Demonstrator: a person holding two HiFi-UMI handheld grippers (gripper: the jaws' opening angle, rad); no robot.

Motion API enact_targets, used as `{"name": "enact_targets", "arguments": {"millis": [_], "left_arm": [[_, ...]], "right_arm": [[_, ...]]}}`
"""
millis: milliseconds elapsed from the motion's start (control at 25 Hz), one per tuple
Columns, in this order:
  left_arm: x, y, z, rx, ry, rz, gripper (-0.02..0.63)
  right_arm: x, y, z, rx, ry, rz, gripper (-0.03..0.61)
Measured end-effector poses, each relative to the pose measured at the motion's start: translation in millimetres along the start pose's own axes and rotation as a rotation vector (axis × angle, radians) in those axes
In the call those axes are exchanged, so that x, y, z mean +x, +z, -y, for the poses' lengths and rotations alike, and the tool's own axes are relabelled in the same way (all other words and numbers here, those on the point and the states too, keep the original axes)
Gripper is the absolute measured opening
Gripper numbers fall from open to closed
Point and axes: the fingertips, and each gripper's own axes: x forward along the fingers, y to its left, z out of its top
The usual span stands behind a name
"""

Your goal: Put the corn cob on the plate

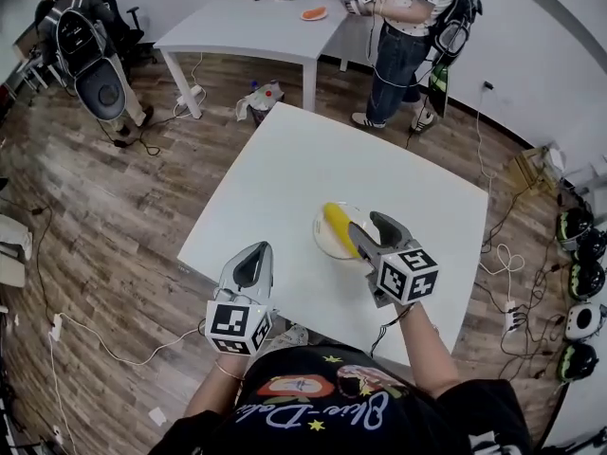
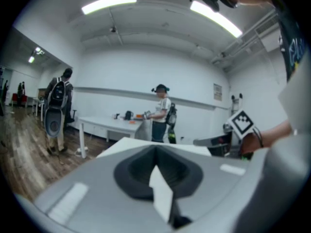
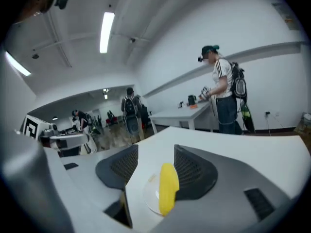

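Right gripper [image 1: 370, 227] claw is spread, nothing pinched; the right gripper view has the corn cob [image 3: 168, 186] showing in the gap between the two pads, close against the right-hand pad, can't tell if it touches. Cob lies lengthwise on the plate [image 3: 151, 195], so the task looks about done, and the step in hand is probably letting go and backing off. To do that well: keep the jaws wide, pull straight back along the gripper's own axis and a bit up, no sideways sweep, since the cob is round and would likely roll off the shallow plate if a pad nudges it; don't drag the plate either. Pose: right forearm reaches forward from the body, marker cube [image 1: 408, 275] toward the person, jaws angled down and left at the plate [image 1: 322, 240], with the corn cob [image 1: 337, 227] just beside the left finger in the head view. Left gripper [image 1: 258, 252] is held low near the table's near edge, well apart from the plate, pointing forward; the left gripper view [image 2: 155, 154] shows its tips pressed together with nothing between them, idle. Both sit over the white table [image 1: 285, 178]. Farther off, another person stands at a second table.
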Motion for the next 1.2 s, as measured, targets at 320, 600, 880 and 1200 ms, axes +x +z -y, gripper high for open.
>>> {"name": "enact_targets", "arguments": {"millis": [320, 600, 880, 1200], "left_arm": [[-21, 35, 66, 0.044, -0.062, 0.107, -0.014], [-58, 41, 106, 0.074, -0.085, 0.141, -0.014], [-65, 51, 109, 0.085, -0.122, 0.155, -0.014], [-67, 55, 104, 0.103, -0.174, 0.152, -0.014]], "right_arm": [[-121, 51, -34, -0.142, -0.130, 0.309, 0.032], [-182, 24, -59, -0.071, -0.074, 0.363, 0.031], [-187, 30, -63, -0.072, -0.125, 0.340, 0.026], [-177, 41, -80, -0.094, -0.136, 0.332, 0.025]]}}
